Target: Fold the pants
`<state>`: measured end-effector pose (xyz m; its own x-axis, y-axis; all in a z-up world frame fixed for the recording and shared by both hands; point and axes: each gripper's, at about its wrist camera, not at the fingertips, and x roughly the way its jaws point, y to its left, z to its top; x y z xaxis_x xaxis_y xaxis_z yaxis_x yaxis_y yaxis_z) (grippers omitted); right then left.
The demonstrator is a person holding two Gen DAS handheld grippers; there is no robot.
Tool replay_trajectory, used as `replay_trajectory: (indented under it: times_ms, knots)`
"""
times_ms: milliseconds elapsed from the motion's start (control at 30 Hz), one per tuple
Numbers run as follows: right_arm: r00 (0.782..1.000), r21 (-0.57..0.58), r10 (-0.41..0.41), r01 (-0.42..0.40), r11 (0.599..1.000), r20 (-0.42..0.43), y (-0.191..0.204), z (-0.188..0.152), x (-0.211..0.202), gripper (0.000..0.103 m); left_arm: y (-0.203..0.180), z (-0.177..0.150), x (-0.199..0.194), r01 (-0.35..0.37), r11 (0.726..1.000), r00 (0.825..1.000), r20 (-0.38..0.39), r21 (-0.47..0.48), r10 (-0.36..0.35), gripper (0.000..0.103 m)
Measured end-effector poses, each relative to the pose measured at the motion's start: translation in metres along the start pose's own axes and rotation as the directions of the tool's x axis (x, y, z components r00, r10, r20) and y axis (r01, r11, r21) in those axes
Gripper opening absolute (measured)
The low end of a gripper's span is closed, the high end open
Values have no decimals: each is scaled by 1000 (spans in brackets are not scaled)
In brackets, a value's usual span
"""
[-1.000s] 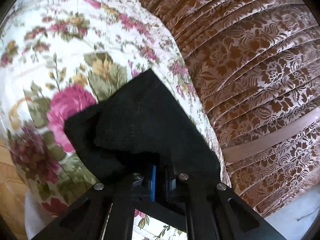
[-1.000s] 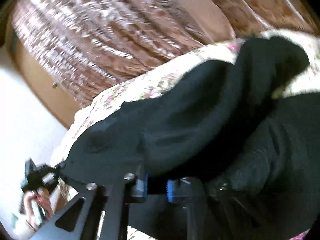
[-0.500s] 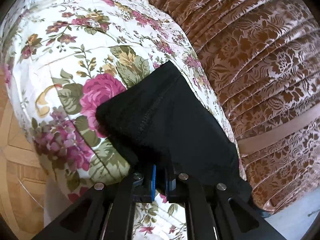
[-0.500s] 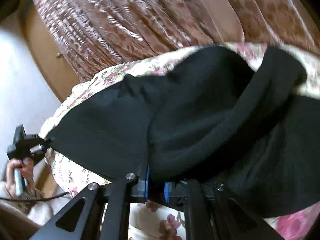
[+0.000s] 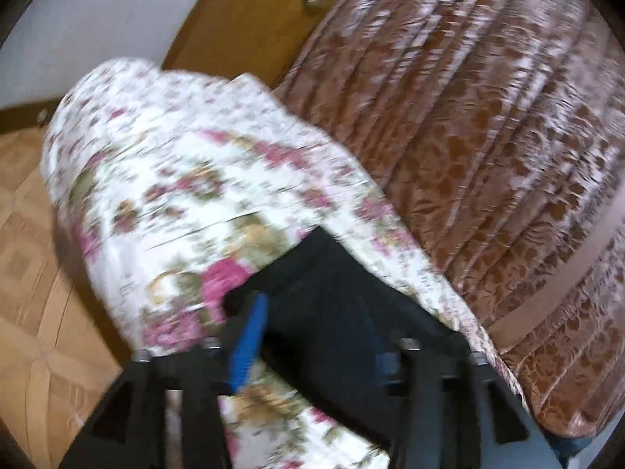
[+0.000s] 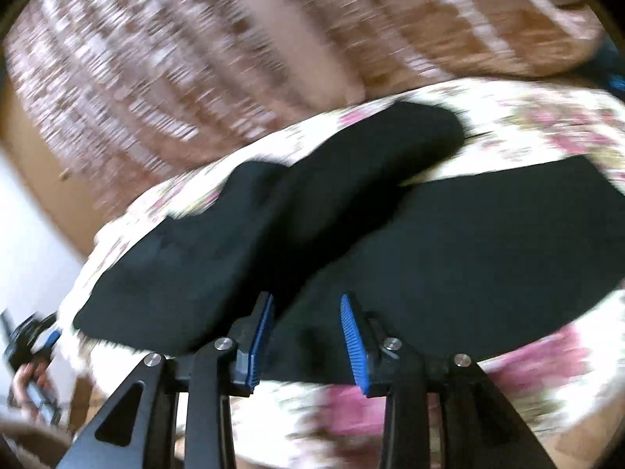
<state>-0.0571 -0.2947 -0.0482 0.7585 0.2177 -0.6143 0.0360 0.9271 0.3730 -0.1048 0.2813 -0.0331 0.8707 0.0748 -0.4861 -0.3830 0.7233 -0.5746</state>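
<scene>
Black pants (image 6: 449, 254) lie on a floral bedspread (image 6: 547, 136), one leg folded over toward the left. In the right wrist view my right gripper (image 6: 308, 336) hovers at the near edge of the cloth. Its jaws are opening, and the blue pads (image 6: 353, 348) press on nothing. In the blurred left wrist view a corner of the pants (image 5: 332, 312) rests on the bedspread (image 5: 175, 179). My left gripper (image 5: 316, 348) is over that corner, with jaws opening and pads clear of the cloth. That same left gripper (image 6: 35, 336) appears at the far left, held by a hand.
A brown patterned fabric (image 5: 488, 136) hangs or stands close behind the bed. Wooden parquet floor (image 5: 31, 273) lies to the left of the bed edge. A wooden panel (image 5: 242, 11) and a white wall (image 5: 97, 11) stand beyond.
Both grippers were shut on the black pants and have now let go. Their jaws have parted and both have drawn back, leaving the cloth lying on the bedspread.
</scene>
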Motion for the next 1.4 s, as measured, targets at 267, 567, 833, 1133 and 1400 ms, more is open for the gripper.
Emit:
replay_trajectory:
  times_ms: [267, 567, 833, 1133, 1400]
  knots:
    - [972, 8, -209, 209, 978, 112, 3, 94, 13, 55, -83, -48, 82, 140, 971, 965, -248, 194, -89, 58]
    - [914, -119, -396, 385, 915, -89, 44, 154, 115, 67, -117, -90, 110, 123, 943, 961, -275, 311, -35, 72]
    - [787, -49, -567, 574, 817, -243, -14, 128, 140, 65, -118, -98, 107, 137, 931, 960, -277, 339, -40, 86]
    - [917, 218, -364, 394, 893, -165, -71, 122, 95, 47, -124, -106, 107, 114, 917, 965, -262, 382, -11, 91]
    - [915, 456, -347, 404, 793, -206, -110, 115, 83, 40, -118, -102, 105, 136, 933, 959, -280, 333, -39, 91]
